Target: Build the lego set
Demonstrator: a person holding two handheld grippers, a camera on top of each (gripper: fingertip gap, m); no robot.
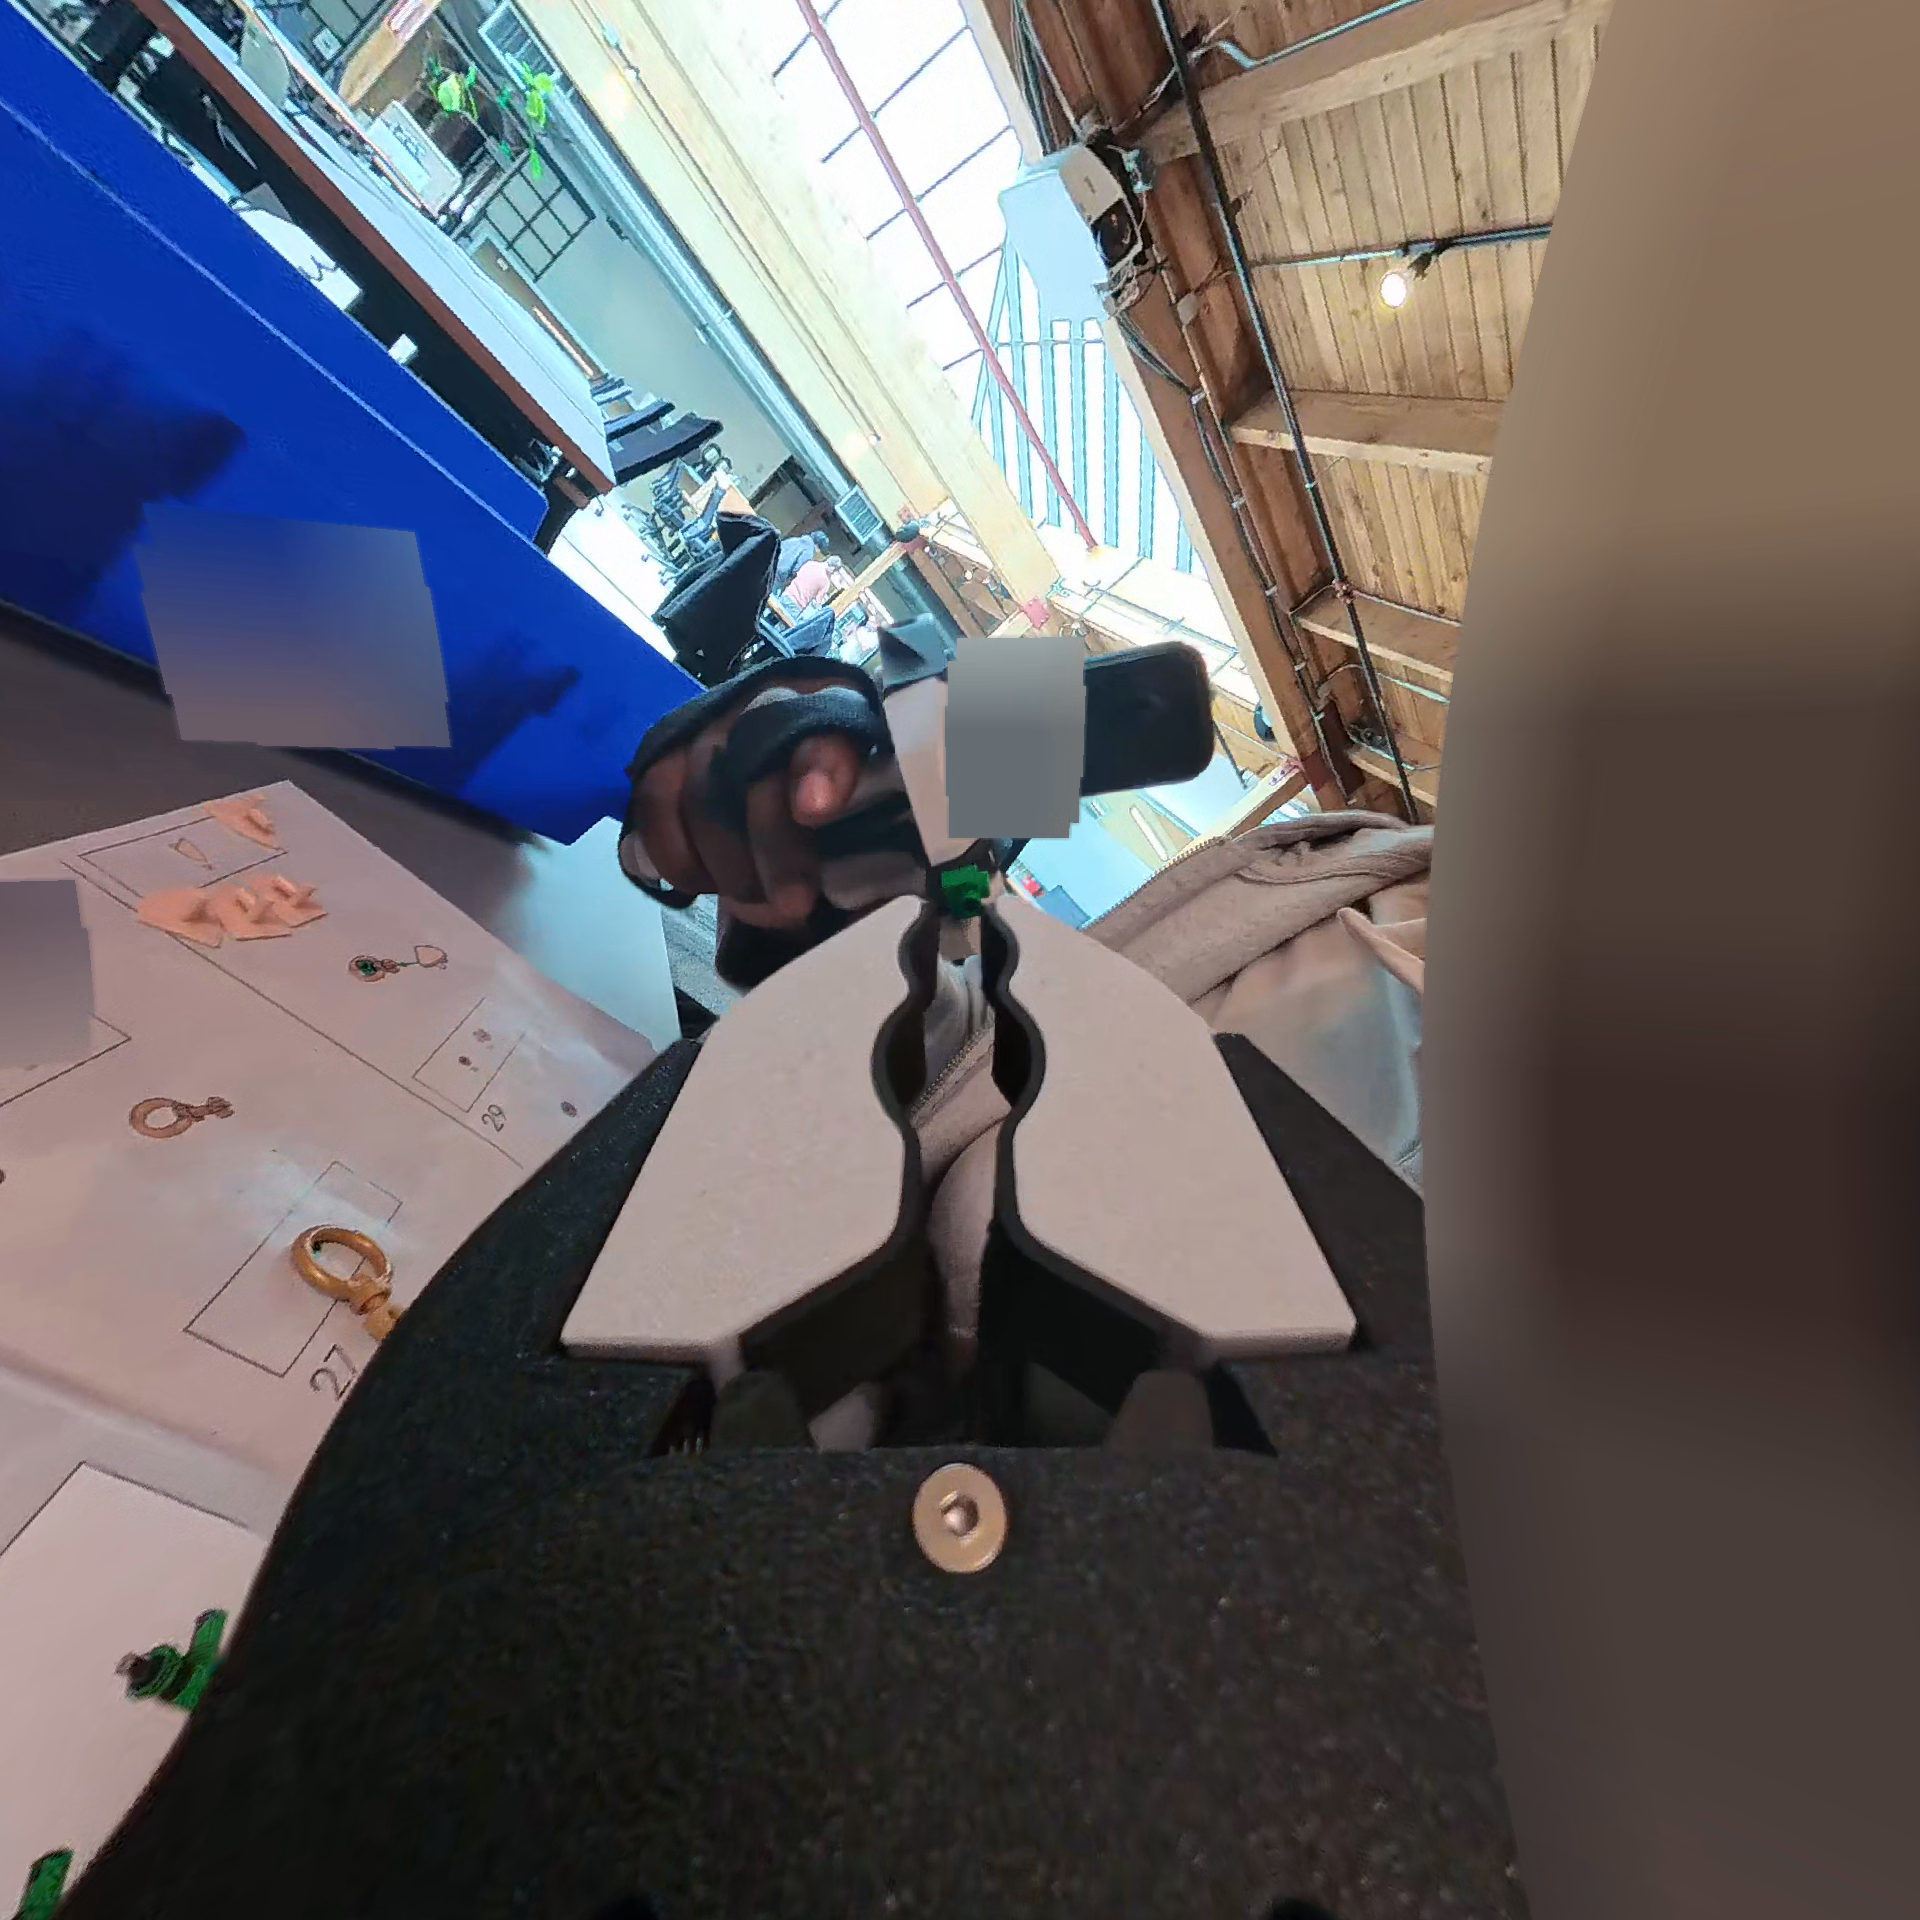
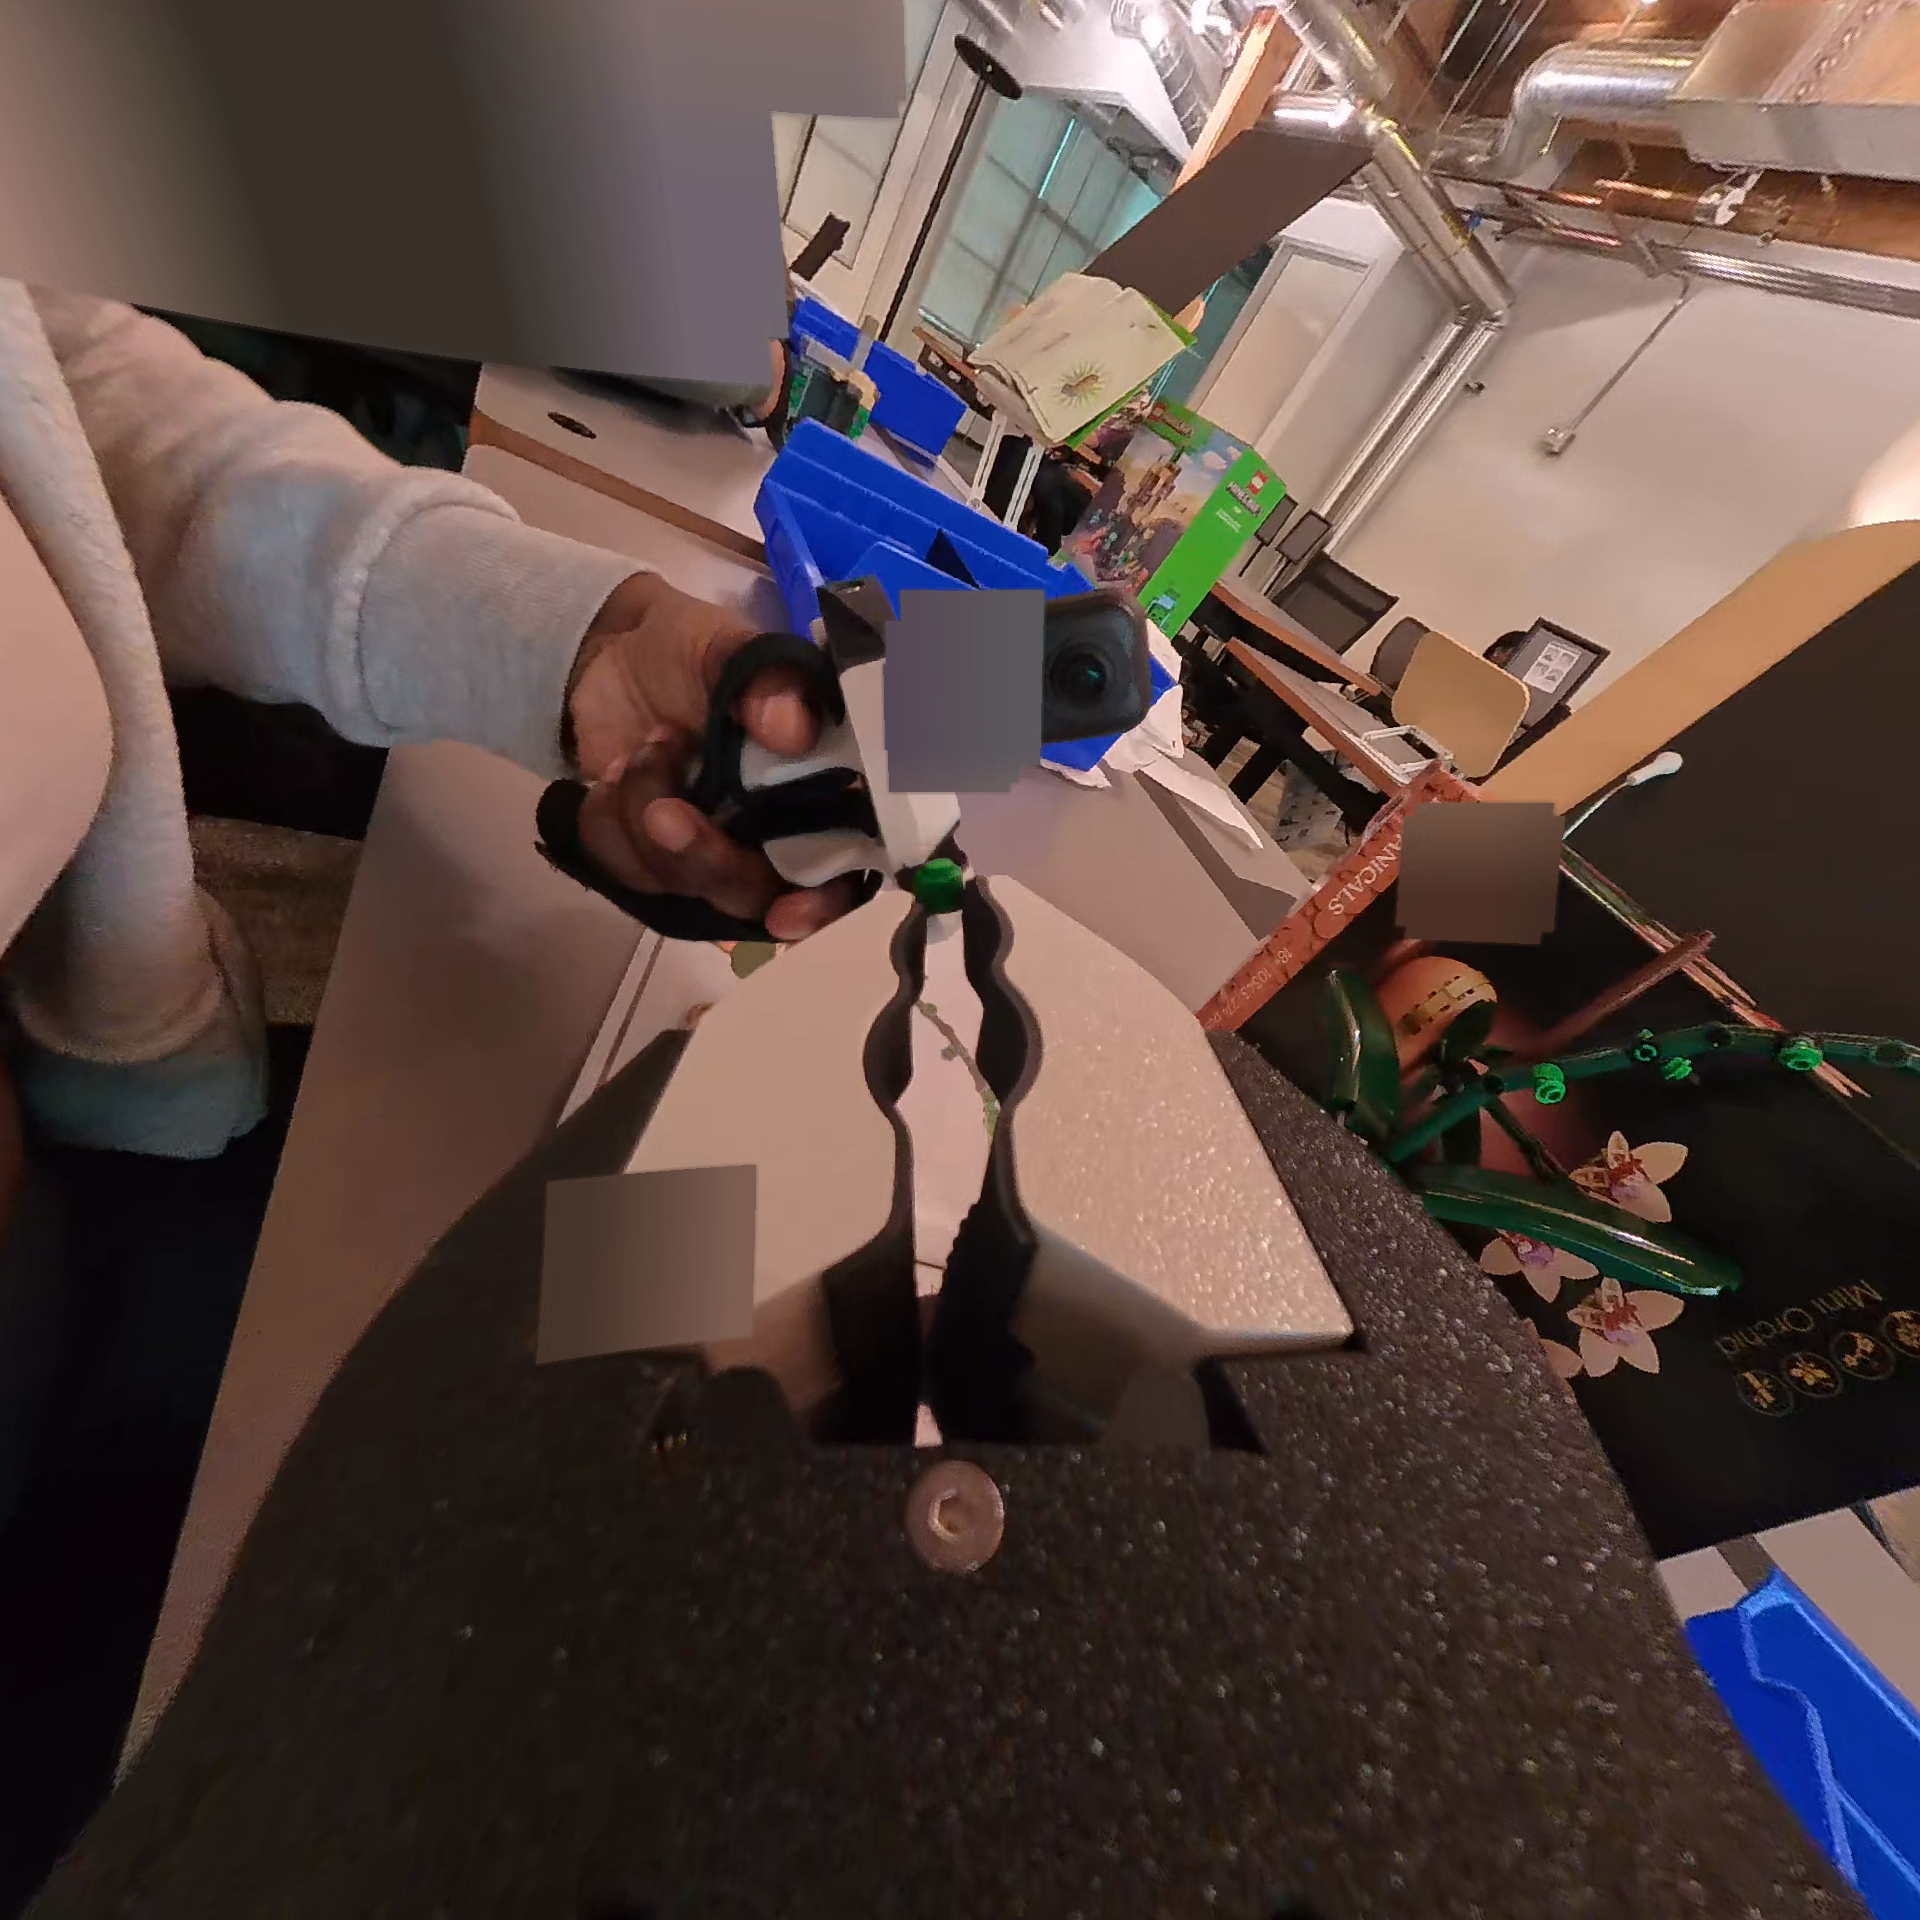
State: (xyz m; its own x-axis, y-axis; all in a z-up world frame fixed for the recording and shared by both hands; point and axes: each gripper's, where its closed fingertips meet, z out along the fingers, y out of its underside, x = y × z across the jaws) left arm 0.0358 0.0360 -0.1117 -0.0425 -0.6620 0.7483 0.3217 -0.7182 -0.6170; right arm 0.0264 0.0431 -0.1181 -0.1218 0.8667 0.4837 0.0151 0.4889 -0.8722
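Note:
Both grippers are held up off the table, tip to tip. In the left wrist view my left gripper [image 1: 961, 920] has its jaws closed on a small green lego piece [image 1: 962, 890] at the very tips. The right gripper [image 1: 914, 831], held by a hand [image 1: 748, 821], meets it from the far side. In the right wrist view my right gripper [image 2: 940, 909] is closed on a small round green lego piece [image 2: 938, 883]. The left gripper [image 2: 894, 831] faces it, touching the same spot. Where the two pieces join is hidden.
An open instruction booklet [image 1: 260, 1039] lies on the table at left, with a gold ring piece [image 1: 343, 1273] and green pieces [image 1: 177, 1662] on it. A blue bin [image 1: 260, 416] stands behind it. The black orchid set box [image 2: 1662, 1247] and more blue bins [image 2: 894, 530] are at right.

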